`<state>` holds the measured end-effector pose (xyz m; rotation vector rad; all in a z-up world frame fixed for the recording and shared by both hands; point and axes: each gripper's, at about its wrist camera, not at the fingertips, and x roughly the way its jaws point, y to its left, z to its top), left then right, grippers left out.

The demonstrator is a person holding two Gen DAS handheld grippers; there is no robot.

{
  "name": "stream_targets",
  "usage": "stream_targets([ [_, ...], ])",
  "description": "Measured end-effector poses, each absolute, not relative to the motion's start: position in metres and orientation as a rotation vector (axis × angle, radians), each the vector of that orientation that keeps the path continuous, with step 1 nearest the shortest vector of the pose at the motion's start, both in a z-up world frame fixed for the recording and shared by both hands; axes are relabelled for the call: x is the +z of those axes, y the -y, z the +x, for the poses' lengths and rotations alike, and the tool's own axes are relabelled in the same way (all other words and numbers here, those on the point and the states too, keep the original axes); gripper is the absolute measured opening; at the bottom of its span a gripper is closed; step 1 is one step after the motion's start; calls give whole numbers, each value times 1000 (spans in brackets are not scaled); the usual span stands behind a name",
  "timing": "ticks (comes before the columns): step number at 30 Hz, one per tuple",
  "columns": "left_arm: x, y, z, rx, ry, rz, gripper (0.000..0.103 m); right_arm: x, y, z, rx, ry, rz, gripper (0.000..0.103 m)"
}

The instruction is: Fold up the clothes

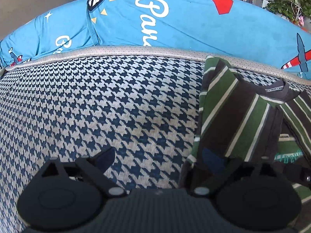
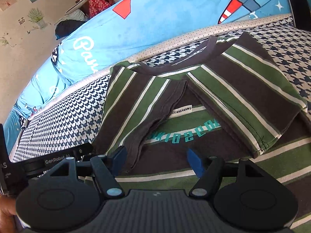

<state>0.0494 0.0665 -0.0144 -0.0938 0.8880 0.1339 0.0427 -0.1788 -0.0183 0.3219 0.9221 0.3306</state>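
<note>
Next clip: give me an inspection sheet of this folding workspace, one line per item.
Surface: houndstooth cover, grey dotted edging.
Job's things: striped shirt, green, dark and white, both sleeves folded inward, collar at far edge.
Clutter: nothing seen on the cover.
Grippers: left gripper open, right finger at shirt's edge, nothing pinched; right gripper open above shirt.
Cables: nothing seen.
Surroundings: blue printed bedding, potted plant, wall stickers.

Left gripper (image 1: 159,160) is pointing steeply downward, jaws standing wide apart, gripping nothing. Right gripper (image 2: 156,160) is angling downward, jaws parted, pads pressing nothing.
</note>
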Motion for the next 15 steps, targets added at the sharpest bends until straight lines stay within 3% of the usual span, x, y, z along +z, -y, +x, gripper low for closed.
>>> stream_targets([
  [15, -20, -5, 57, -7, -870, -115, 99, 7, 243, 44, 275, -789, 330, 69],
])
